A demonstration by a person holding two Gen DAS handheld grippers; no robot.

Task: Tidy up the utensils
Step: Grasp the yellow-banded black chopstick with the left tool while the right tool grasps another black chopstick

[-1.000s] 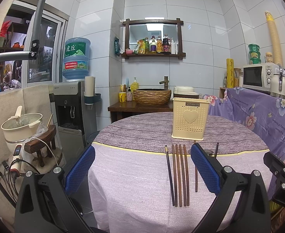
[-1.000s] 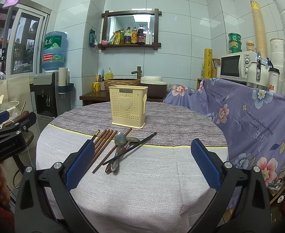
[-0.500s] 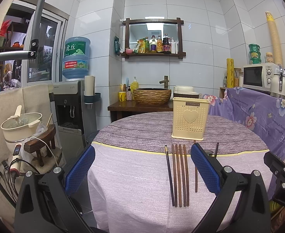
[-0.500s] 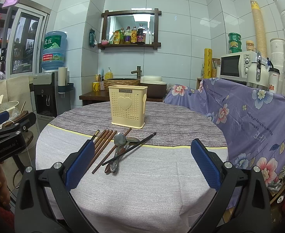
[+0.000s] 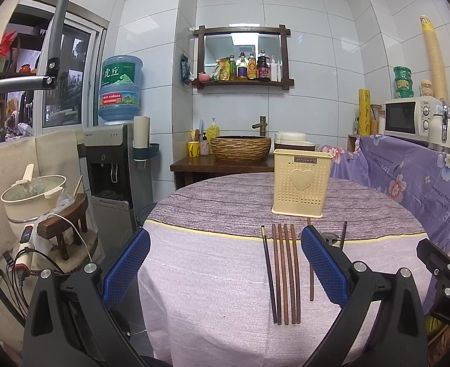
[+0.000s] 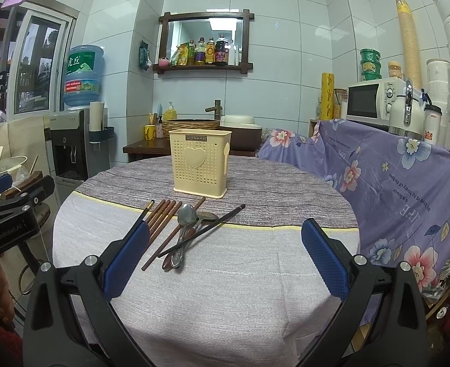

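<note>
A cream perforated utensil holder (image 5: 300, 183) with a heart stands upright on the round table; it also shows in the right wrist view (image 6: 200, 162). In front of it lie several brown chopsticks (image 5: 286, 272) side by side, also seen in the right wrist view (image 6: 163, 214). A metal spoon (image 6: 184, 223), a second spoon (image 6: 205, 217) and one dark chopstick (image 6: 203, 231) lie crossed beside them. My left gripper (image 5: 225, 263) is open and empty, above the table's near edge, left of the chopsticks. My right gripper (image 6: 225, 257) is open and empty, just short of the utensils.
The round table (image 6: 240, 278) has a lilac and grey cloth. A purple floral-covered counter (image 6: 393, 177) with a microwave (image 6: 373, 99) stands to the right. A water dispenser (image 5: 111, 165) and a rice cooker (image 5: 32, 198) stand to the left. A sink cabinet (image 5: 240, 153) is behind.
</note>
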